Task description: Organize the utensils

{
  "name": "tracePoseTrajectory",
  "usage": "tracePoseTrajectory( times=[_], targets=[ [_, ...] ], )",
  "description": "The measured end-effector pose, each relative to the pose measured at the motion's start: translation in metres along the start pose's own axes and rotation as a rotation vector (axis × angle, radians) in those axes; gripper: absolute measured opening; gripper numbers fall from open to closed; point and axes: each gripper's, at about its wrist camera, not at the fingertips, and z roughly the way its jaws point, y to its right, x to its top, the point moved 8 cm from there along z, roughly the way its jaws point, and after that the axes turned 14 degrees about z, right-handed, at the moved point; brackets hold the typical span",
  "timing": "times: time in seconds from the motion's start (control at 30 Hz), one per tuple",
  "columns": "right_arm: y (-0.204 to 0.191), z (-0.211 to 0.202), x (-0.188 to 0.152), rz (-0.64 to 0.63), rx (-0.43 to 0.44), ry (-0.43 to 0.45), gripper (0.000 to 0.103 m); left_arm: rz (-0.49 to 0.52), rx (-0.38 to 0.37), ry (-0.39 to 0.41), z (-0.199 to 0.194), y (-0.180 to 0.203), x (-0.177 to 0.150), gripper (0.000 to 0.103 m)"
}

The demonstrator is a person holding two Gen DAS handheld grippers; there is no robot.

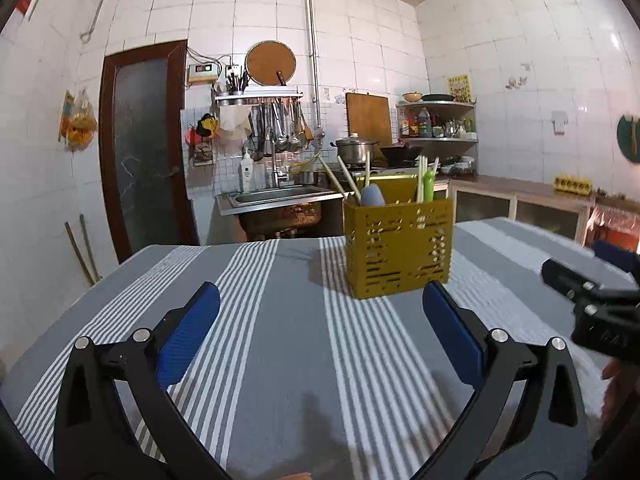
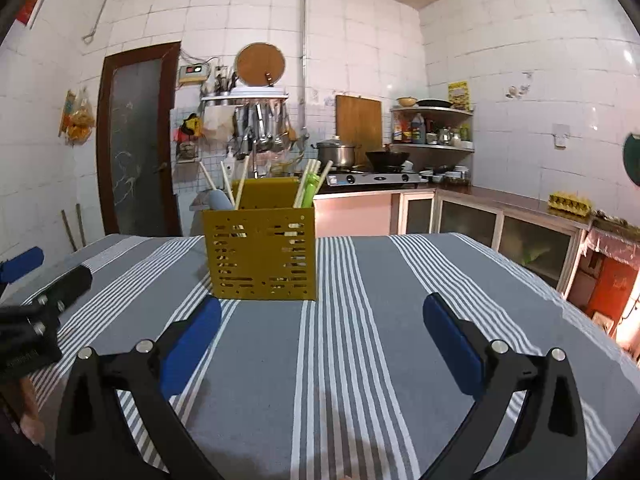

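A grey tablecloth (image 2: pixel 360 340) with white stripes covers the table in a white-tiled kitchen with a sink (image 1: pixel 276 196) and a stove (image 2: pixel 374 179) behind. A yellow holder (image 2: pixel 260 254) with chopsticks (image 2: pixel 310 182) stands upright ahead of both grippers. The left gripper (image 1: pixel 322 308) and the right gripper (image 2: pixel 322 316) are spread wide, holding nothing, well short of the holder.

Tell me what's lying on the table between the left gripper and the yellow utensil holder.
Nothing: in the left wrist view only bare striped tablecloth lies between the open left gripper and the yellow utensil holder.
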Motion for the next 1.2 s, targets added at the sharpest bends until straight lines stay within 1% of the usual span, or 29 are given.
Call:
tracePoseTrajectory(
  times=[0.13, 0.2, 0.33, 0.47, 0.77, 1.2],
  targets=[
    [-0.003, -0.002, -0.008, -0.02, 0.009, 0.002, 0.099, -0.03, -0.006, -0.018, 0.003, -0.003, -0.011, 0.098],
    [-0.005, -0.004, -0.007, -0.026, 0.008, 0.014, 0.099, -0.044, 0.009, -0.022, 0.005, -0.007, -0.013, 0.098],
    [-0.006, 0.0, -0.01, -0.034, -0.011, 0.003, 0.099, -0.051, 0.013, -0.038, 0.008, -0.007, -0.015, 0.098],
    [-0.004, -0.002, -0.01, -0.025, -0.011, 0.009, 0.099, -0.054, 0.006, -0.059, 0.011, -0.007, -0.017, 0.098],
    [-0.005, -0.006, -0.012, -0.031, -0.017, 0.018, 0.099, -0.042, 0.003, -0.067, 0.009, -0.005, -0.018, 0.098],
    [-0.002, -0.007, -0.011, -0.023, -0.018, 0.021, 0.099, -0.053, -0.01, -0.072, 0.009, -0.008, -0.018, 0.098]
  ],
)
